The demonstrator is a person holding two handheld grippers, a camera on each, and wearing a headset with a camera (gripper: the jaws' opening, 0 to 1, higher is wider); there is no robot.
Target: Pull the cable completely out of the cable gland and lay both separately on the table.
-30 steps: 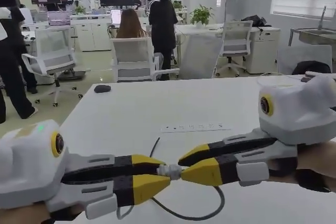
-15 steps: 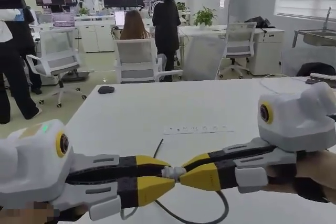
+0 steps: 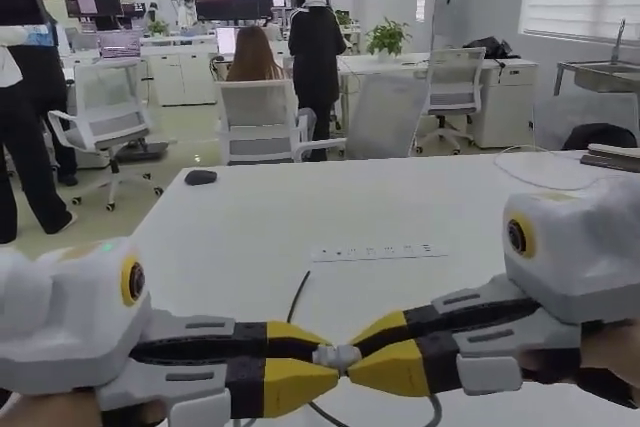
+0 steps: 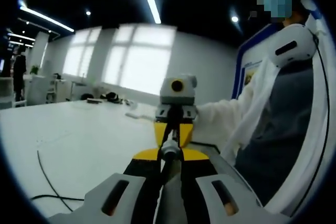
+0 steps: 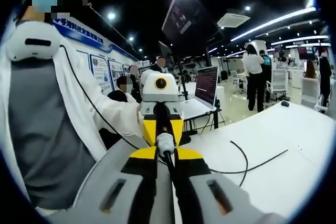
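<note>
Right now left tool (image 3: 322, 360) and right tool (image 3: 360, 355) meet tip to tip just above white table (image 3: 400, 207), jaws narrow on both. Left clamps small pale-grey plastic cable gland (image 3: 337, 356), right pinches thin black cable (image 3: 296, 292) beside it. Cable slack trails across table.

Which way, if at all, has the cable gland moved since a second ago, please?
Yes, slightly: the cable gland now sits nearer the camera, farther from the white power strip.
</note>
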